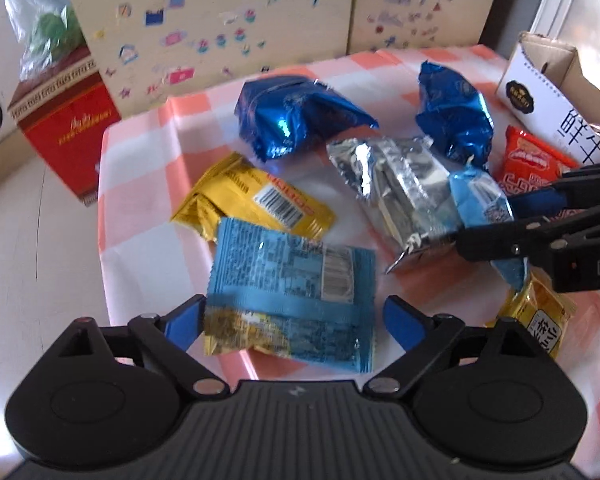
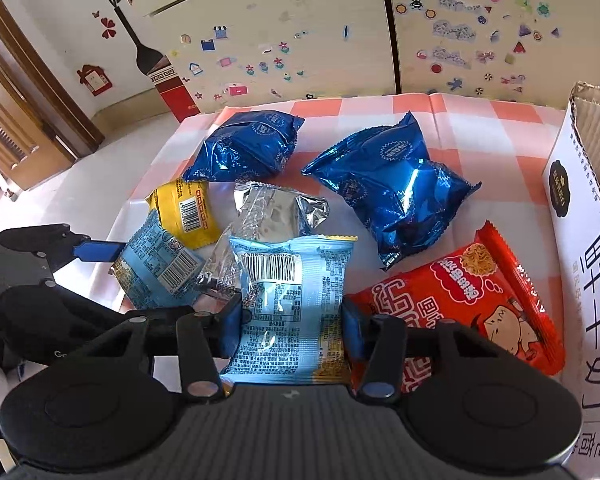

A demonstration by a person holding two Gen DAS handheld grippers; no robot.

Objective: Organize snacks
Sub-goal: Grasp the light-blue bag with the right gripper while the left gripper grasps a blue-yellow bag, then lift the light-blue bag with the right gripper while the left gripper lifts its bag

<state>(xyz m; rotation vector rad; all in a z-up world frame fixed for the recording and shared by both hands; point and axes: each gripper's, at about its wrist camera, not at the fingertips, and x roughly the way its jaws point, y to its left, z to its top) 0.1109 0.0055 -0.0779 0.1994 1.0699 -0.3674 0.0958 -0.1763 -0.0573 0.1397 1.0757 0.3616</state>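
My right gripper (image 2: 292,328) is shut on a light blue snack packet (image 2: 288,280), its pads pressing both side edges; it also shows in the left wrist view, where the right gripper (image 1: 488,220) comes in from the right. My left gripper (image 1: 294,316) stands open around a second light blue packet (image 1: 288,280) that lies flat on the checked cloth (image 1: 140,208). The right pad is clear of that packet and the left pad is at its edge. In the right wrist view one blue finger (image 2: 98,251) of the left gripper reaches that packet (image 2: 156,268).
Two dark blue foil packets (image 2: 248,148) (image 2: 392,188), a silver packet (image 2: 276,212), a yellow packet (image 2: 184,208) and a red noodle packet (image 2: 480,292) lie on the cloth. An open white carton (image 2: 580,240) stands at the right. A red box (image 1: 64,128) stands off the cloth at the left.
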